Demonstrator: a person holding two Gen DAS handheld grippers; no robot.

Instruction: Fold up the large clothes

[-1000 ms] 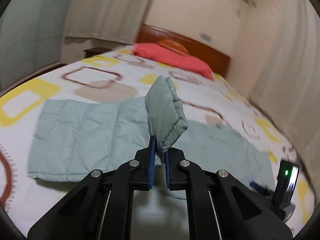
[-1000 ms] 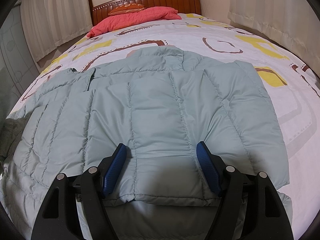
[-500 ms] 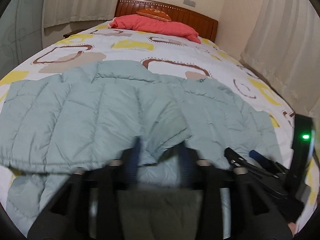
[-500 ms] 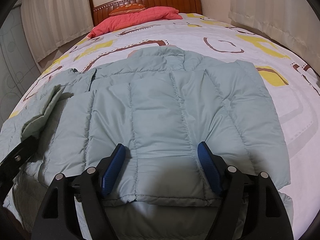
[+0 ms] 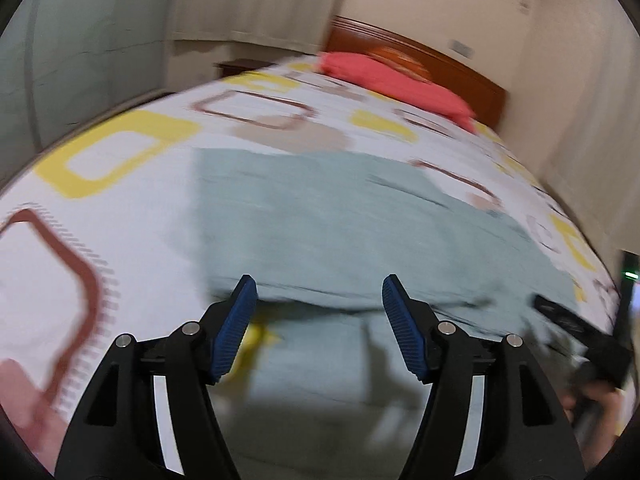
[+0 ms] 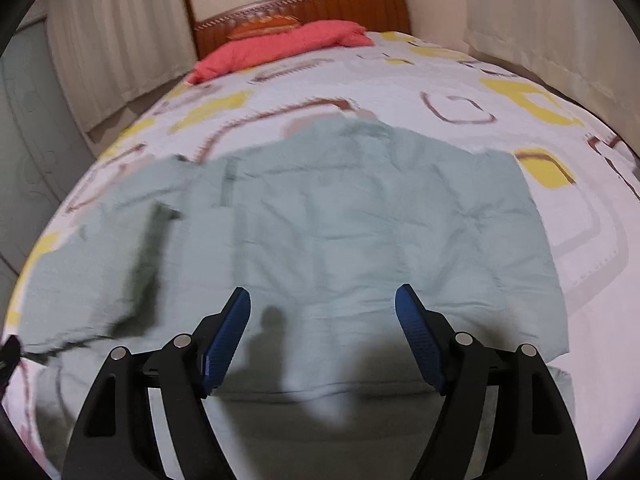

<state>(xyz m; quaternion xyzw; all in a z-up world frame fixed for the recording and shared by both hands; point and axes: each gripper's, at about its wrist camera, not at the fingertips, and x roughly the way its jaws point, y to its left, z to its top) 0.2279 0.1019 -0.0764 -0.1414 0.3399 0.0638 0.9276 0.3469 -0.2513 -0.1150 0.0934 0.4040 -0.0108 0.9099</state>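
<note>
A pale green quilted jacket (image 5: 340, 232) (image 6: 360, 220) lies spread flat on the bed, a sleeve folded in over its left side. My left gripper (image 5: 318, 292) hovers over the jacket's near hem; its jaws are opening and nothing sits between the blue pads. My right gripper (image 6: 322, 300) stands open above the near middle of the jacket, holding nothing. In the left wrist view the right gripper (image 5: 576, 332) shows at the far right edge with a hand behind it. Both views are blurred.
The bed (image 6: 500, 92) has a white cover with yellow and brown squares. A red pillow (image 6: 280, 48) lies against the wooden headboard (image 6: 304, 4). Curtains (image 6: 112, 40) hang on both sides, and a dark nightstand (image 5: 240, 66) stands left of the bed.
My left gripper let go of the jacket sleeve it was holding up; the sleeve now lies folded on the jacket. The left gripper swung sideways and opened. The right gripper rose slightly.
</note>
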